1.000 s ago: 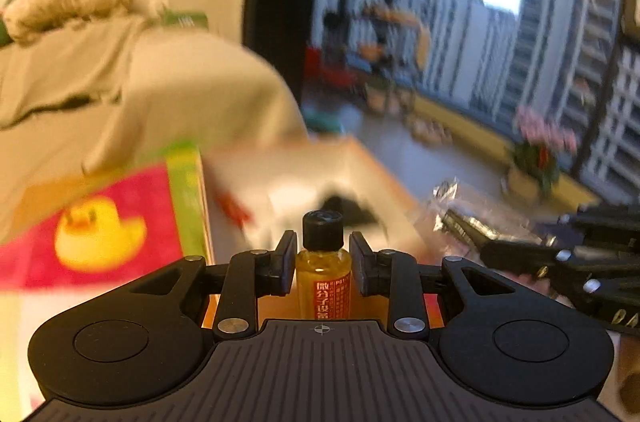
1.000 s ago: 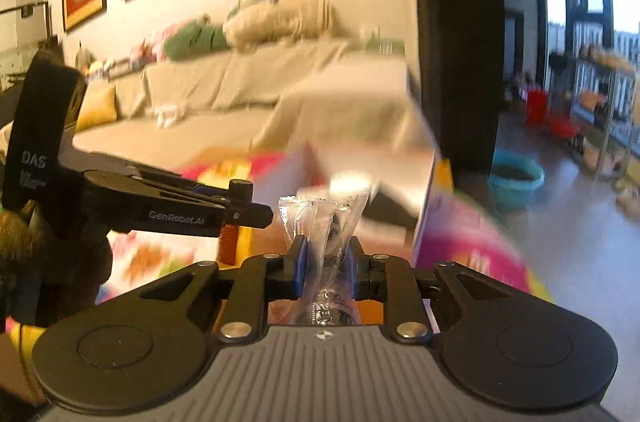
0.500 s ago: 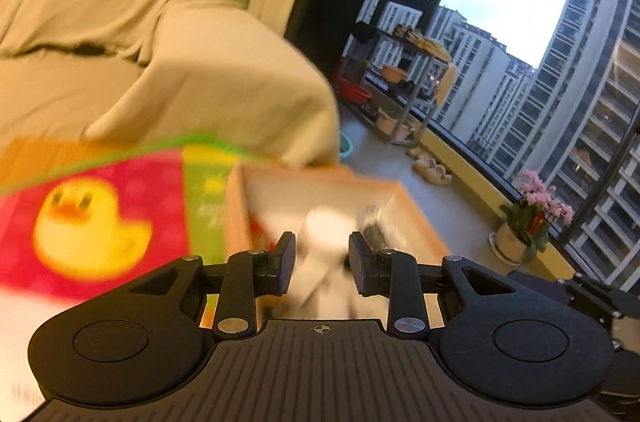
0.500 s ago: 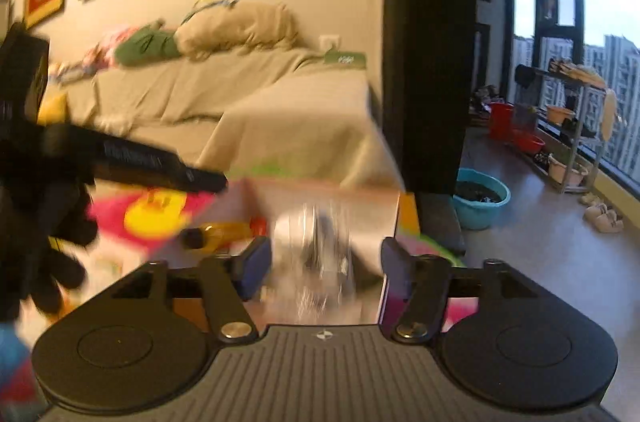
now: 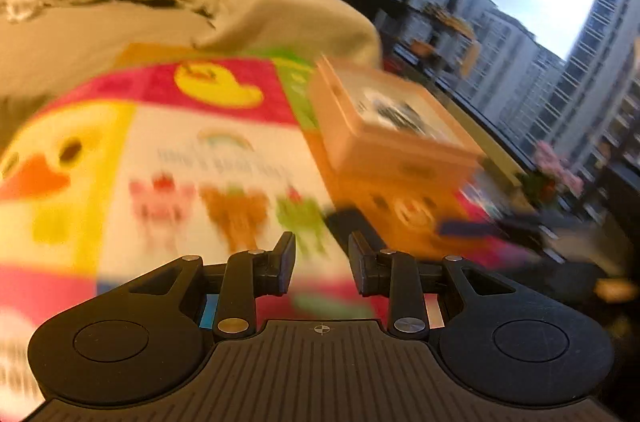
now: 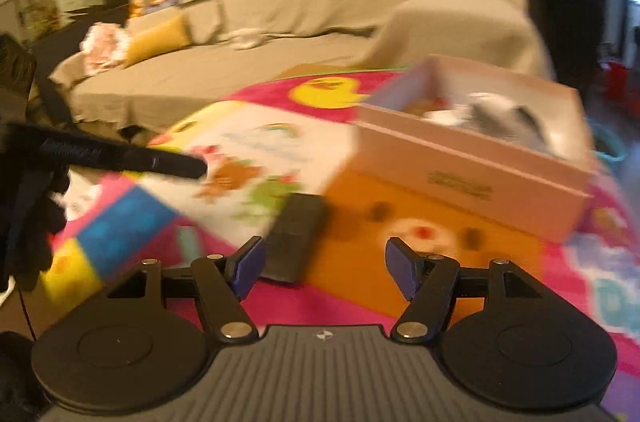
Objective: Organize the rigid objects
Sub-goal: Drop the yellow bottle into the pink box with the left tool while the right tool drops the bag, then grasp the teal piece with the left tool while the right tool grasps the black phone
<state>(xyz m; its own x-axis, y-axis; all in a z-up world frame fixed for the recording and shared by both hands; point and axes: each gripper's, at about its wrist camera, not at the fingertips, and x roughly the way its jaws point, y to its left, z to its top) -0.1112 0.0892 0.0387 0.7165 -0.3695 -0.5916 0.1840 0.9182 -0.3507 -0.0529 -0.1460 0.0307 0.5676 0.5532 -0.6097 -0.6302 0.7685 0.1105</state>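
Note:
A pale cardboard box (image 6: 472, 158) sits on a colourful play mat (image 6: 432, 222), holding blurred items, among them a clear plastic bag (image 6: 496, 118). The box also shows in the left wrist view (image 5: 392, 134). A black remote (image 6: 296, 234) lies on the mat just ahead of my right gripper (image 6: 324, 266), which is open and empty. My left gripper (image 5: 322, 262) is open and empty, above the mat (image 5: 208, 174) to the left of the box. The left gripper also appears at the left of the right wrist view (image 6: 120, 158).
A covered sofa (image 6: 320, 22) with cushions stands behind the mat. A large window (image 5: 540, 2) and a flower pot (image 5: 556, 174) are at the right. A teal basin (image 6: 610, 146) sits on the floor beyond the box.
The left gripper let go of the small amber bottle and the right gripper let go of the plastic bag over the box. Both have pulled back from it, open.

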